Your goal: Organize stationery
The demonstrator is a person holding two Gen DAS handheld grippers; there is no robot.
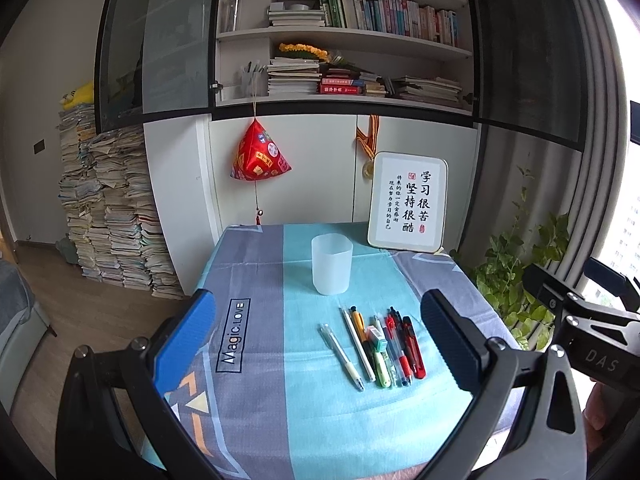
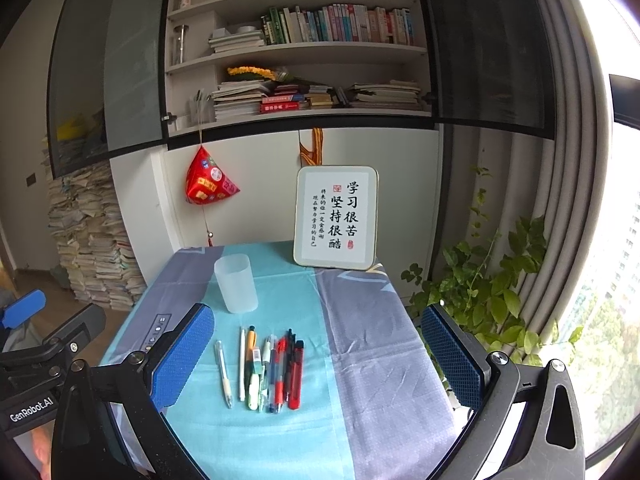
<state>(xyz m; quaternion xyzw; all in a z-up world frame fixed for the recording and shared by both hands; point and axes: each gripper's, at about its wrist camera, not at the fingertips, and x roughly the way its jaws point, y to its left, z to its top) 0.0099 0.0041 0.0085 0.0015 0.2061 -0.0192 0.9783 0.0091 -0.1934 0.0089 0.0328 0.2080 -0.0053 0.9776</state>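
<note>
A frosted plastic cup stands upright and empty on the table; it also shows in the right wrist view. In front of it lies a row of several pens, markers and a red utility knife, also seen in the right wrist view. A clear pen lies at the row's left end. My left gripper is open and empty, held above the table's near side. My right gripper is open and empty, above the pens' near end.
The table wears a blue and grey cloth. A framed calligraphy board leans at the back right. A red hanging ornament hangs at the cabinet. Green plants stand right of the table. Stacks of books stand at the left.
</note>
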